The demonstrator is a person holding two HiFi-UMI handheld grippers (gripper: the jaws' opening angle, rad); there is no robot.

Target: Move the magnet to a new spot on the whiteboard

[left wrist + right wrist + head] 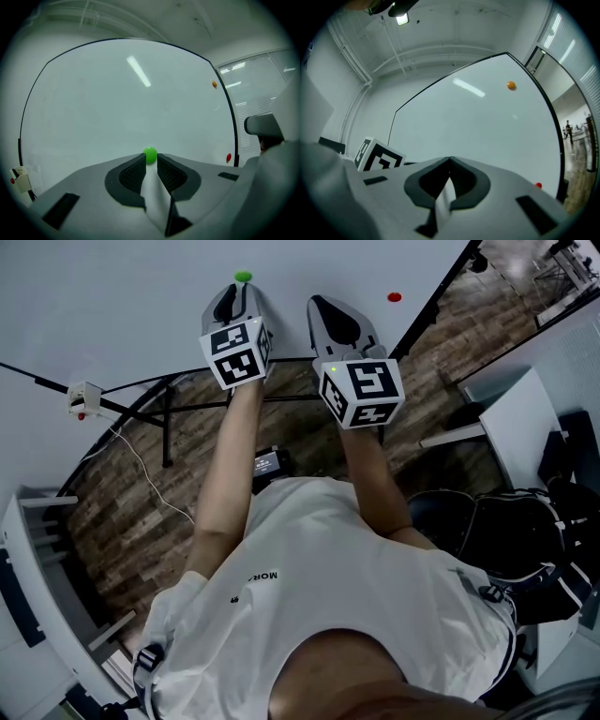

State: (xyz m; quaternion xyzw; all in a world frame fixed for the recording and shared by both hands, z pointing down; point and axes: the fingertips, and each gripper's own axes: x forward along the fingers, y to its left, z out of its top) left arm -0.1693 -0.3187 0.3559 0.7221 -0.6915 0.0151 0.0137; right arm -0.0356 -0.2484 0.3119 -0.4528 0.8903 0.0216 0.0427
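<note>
A small green magnet [243, 277] sticks to the whiteboard [122, 306] straight ahead of me. My left gripper [238, 292] points level at the board, its tips against the magnet. In the left gripper view the green magnet [150, 153] sits between the two ribbed pads [133, 171] of the left gripper [150, 159], touching both. My right gripper [323, 307] hangs beside it to the right, just short of the board. In the right gripper view its jaws [449, 160] meet at the tips with nothing between them.
A red magnet [394, 297] sits near the board's right edge, and an orange magnet [511, 85] higher up. A small white box [82, 399] hangs on the board's frame at the left. Dark chairs and bags [525, 540] and a white table [520, 413] stand to the right.
</note>
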